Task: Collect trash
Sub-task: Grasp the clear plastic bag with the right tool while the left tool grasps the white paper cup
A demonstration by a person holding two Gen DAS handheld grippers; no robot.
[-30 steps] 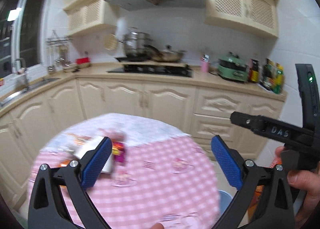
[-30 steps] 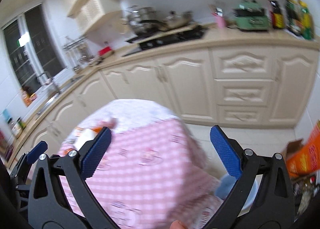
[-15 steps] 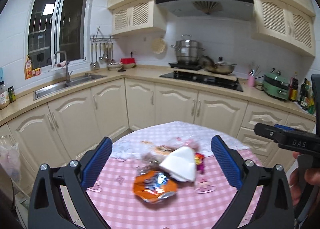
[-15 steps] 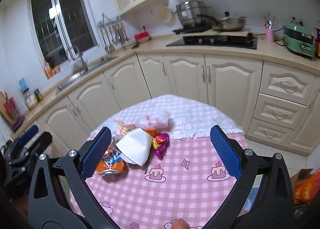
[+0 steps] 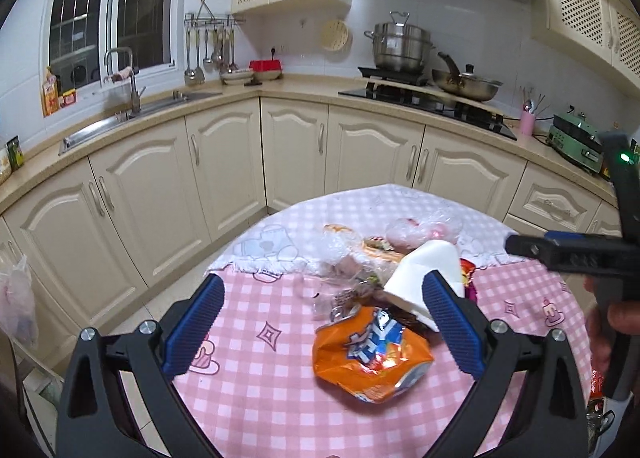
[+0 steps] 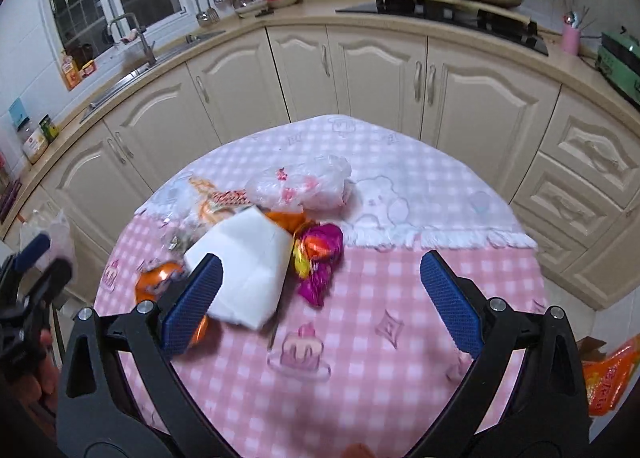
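Fingers of the left gripper [image 5: 323, 322] spread wide, nothing between the blue pads, held above the near edge of a round counter [image 5: 256, 386] covered in pink checked cloth. Right gripper [image 6: 321, 299] likewise wide apart and empty, over the same counter from the other side.

Trash sits in one loose pile near the middle of the counter:
- crumpled orange snack bag [image 5: 370, 354], nearest the left gripper, lying flat between its fingers in the left wrist view;
- folded white paper [image 6: 246, 264], resting partly on the orange bag; right gripper's left pad overlaps it in the right wrist view, contact not determinable;
- magenta foil wrapper [image 6: 320, 262], touching the white paper on its right;
- clear plastic bag [image 6: 304, 186] with pink print, behind the paper, on a pale checked runner [image 6: 420, 194] laid across the far half;
- more clear plastic and an orange-printed wrapper [image 6: 218, 200] at the far left of the pile.

Beyond: cream cabinets [image 5: 296, 150], sink [image 5: 132, 118] under a window, hob with steel pot [image 5: 400, 46] and pan [image 5: 466, 84].
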